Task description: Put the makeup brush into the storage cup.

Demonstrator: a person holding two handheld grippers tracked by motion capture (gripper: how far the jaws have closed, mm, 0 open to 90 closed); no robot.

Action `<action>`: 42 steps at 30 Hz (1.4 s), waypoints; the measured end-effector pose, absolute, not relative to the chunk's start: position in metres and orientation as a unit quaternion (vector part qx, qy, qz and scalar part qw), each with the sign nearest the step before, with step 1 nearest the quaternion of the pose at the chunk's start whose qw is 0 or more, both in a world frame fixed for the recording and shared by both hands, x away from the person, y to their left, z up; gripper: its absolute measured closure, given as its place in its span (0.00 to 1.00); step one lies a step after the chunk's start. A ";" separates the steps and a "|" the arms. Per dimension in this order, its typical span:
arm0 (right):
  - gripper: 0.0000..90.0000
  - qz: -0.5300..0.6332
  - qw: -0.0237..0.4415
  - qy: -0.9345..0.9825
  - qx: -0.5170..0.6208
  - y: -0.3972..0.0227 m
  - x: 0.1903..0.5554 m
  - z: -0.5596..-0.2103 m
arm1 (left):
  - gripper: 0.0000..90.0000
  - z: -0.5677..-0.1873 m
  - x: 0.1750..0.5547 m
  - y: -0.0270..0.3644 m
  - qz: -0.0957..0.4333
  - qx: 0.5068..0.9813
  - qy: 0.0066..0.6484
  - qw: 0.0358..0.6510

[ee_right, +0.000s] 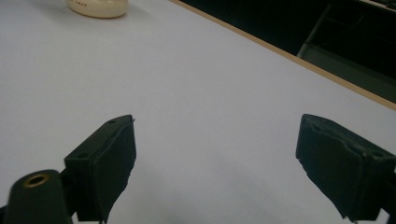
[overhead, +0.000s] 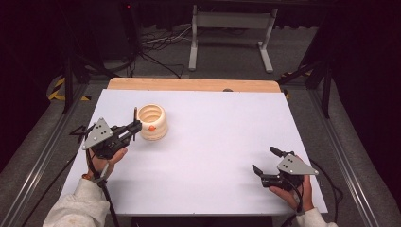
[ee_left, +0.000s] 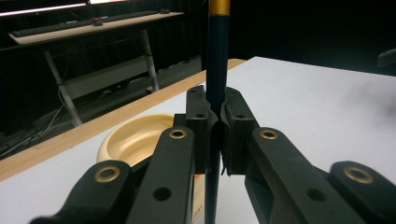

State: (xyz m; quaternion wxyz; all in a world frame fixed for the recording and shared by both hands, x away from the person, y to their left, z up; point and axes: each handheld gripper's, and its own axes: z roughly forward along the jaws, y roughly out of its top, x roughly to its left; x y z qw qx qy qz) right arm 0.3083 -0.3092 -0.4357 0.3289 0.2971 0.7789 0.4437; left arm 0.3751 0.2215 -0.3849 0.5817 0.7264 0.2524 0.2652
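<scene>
Beside the cup's near-left wall: pen upright in my left gripper [overhead: 134, 127].

My left jaws are clenched on the pen [ee_left: 217, 79], its long axis standing near vertical, gold band at top. The cup [overhead: 152, 121] sits just ahead and to the left of the jaws in the left gripper view, mouth open upward. My right gripper [overhead: 265, 164] rests well apart, jaws spread and empty. Left hand is far nearer; the pen needs to clear the rim, I judge.
</scene>
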 end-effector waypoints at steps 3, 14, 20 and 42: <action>0.14 0.444 0.330 0.779 0.296 -0.310 0.307 -0.435 | 0.93 -0.382 0.378 0.220 0.271 0.727 0.249 0.580; 0.14 0.458 0.338 0.769 0.291 -0.314 0.305 -0.431 | 0.93 -0.368 0.394 0.219 0.279 0.710 0.250 0.596; 0.14 0.462 0.338 0.767 0.289 -0.315 0.305 -0.429 | 0.93 -0.360 0.404 0.221 0.279 0.706 0.255 0.599; 0.15 0.474 0.339 0.762 0.283 -0.315 0.303 -0.426 | 0.93 -0.357 0.443 0.225 0.262 0.674 0.277 0.633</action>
